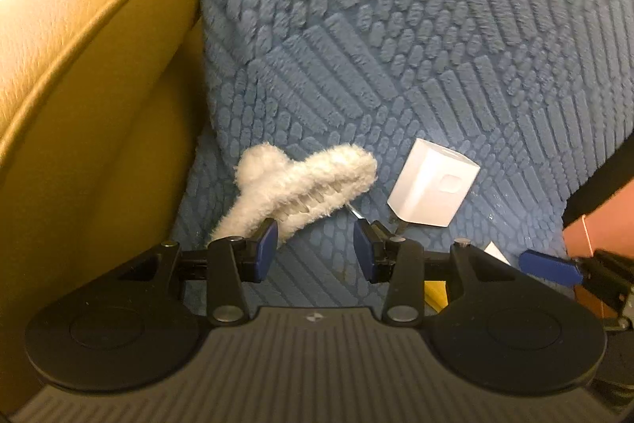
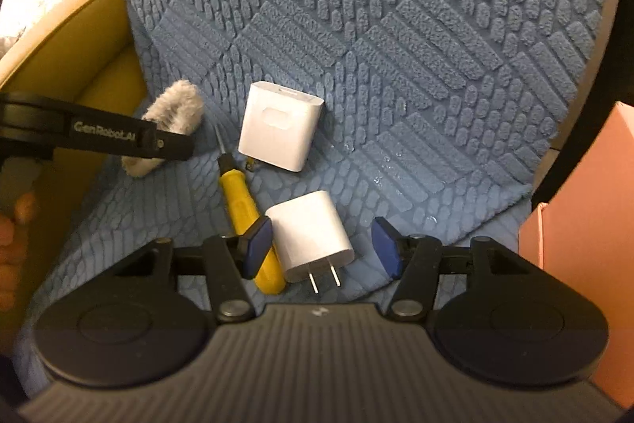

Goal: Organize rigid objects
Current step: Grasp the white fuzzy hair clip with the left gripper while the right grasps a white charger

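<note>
A fluffy white hair claw clip [image 1: 301, 189] lies on the blue textured blanket [image 1: 396, 46], just beyond the left finger of my open left gripper [image 1: 315, 250]. A large white charger block [image 1: 432, 191] lies to its right. In the right wrist view my open right gripper [image 2: 321, 248] straddles a small white plug adapter [image 2: 311, 238] with its two prongs pointing toward the camera. A yellow-handled screwdriver [image 2: 247, 221] lies next to it, under the left finger. The large charger [image 2: 279, 125] and the hair clip [image 2: 174, 110] lie farther off.
A mustard leather sofa arm [image 1: 79, 86] rises on the left. A pink box [image 2: 586, 248] stands at the right edge. The left gripper's body [image 2: 99, 135] reaches in from the left in the right wrist view; the right gripper's finger [image 1: 550, 266] shows at the right in the left wrist view.
</note>
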Motion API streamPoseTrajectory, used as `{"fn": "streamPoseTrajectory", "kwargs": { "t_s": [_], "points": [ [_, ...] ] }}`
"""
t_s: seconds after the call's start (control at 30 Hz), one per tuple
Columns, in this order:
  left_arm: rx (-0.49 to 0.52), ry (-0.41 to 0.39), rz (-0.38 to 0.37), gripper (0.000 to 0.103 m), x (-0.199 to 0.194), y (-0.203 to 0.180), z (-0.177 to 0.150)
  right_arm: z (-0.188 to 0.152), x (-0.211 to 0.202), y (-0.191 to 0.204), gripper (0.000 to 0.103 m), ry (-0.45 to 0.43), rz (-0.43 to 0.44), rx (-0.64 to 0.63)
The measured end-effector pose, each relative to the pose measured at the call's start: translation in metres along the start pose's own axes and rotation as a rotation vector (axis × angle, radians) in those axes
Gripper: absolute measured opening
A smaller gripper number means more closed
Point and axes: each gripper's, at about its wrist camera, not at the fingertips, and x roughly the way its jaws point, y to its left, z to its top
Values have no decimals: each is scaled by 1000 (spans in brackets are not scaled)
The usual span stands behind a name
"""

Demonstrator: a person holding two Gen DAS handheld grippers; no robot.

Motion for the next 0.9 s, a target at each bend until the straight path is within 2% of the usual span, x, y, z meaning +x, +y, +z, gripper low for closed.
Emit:
{"fn": "streamPoseTrajectory", "kwargs": {
  "t_s": [0.13, 0.3, 0.43, 0.53, 0.8, 0.9],
  "points": [
    [33, -15, 15, 51, -5, -5, -2, 1, 6, 5, 50, 19, 25, -29],
    [30, -12, 27, 56, -7, -5, -2, 3, 12, 9, 49, 28, 30, -49],
    [49, -56, 20, 72, -20, -1, -5, 1, 7, 10, 48, 35, 18, -53],
    [61, -71, 25, 72, -23, 2, -5, -1, 0, 10, 47, 32, -8, -54],
    [65, -5, 66, 72, 0, 3, -6, -9, -18, 15, 45, 29, -56, -64],
    [65, 17, 56, 67, 7, 4, -9, -12, -17, 16, 45, 43, -57, -72]
  ]
}}
